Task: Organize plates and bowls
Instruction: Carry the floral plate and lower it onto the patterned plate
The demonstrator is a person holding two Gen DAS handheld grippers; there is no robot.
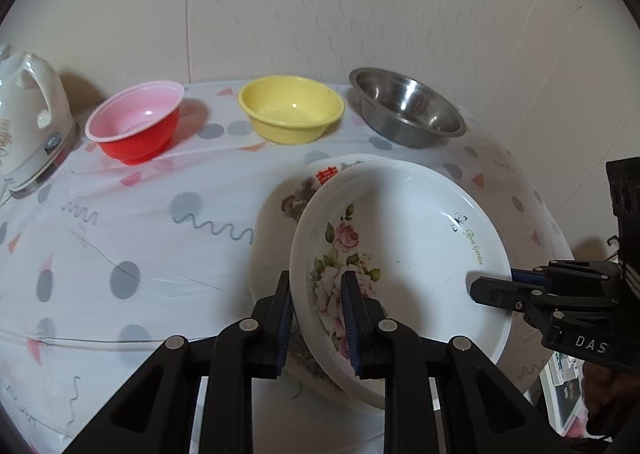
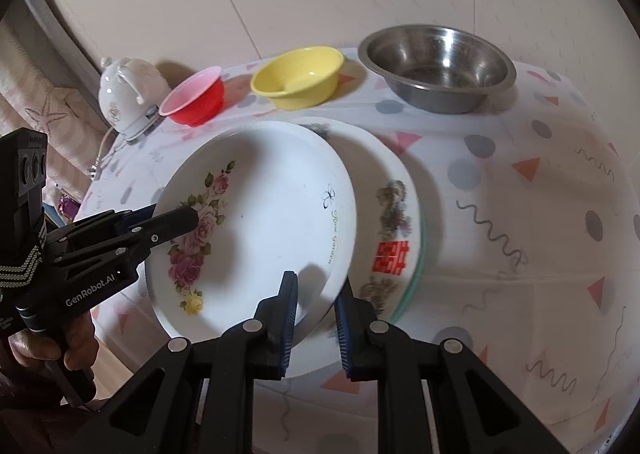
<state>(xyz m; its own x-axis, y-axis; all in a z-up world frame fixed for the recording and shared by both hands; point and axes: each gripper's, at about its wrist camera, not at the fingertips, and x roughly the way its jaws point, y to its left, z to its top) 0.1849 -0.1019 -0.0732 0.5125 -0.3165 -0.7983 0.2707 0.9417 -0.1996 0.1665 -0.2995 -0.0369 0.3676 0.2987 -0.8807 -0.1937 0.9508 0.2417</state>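
White rose-printed plate (image 1: 404, 254), red bowl (image 1: 136, 126), yellow bowl (image 1: 292, 110), steel-grey bowl (image 1: 408, 110)

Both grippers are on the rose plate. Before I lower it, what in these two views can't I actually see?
- Whether the rose plate touches the plate beneath: the rose plate covers the contact in both views.
- The plate beneath's full pattern: mostly covered in the left wrist view.
- The teapot: cut off by the left wrist view's edge.
- Further plates under the stack: hidden.
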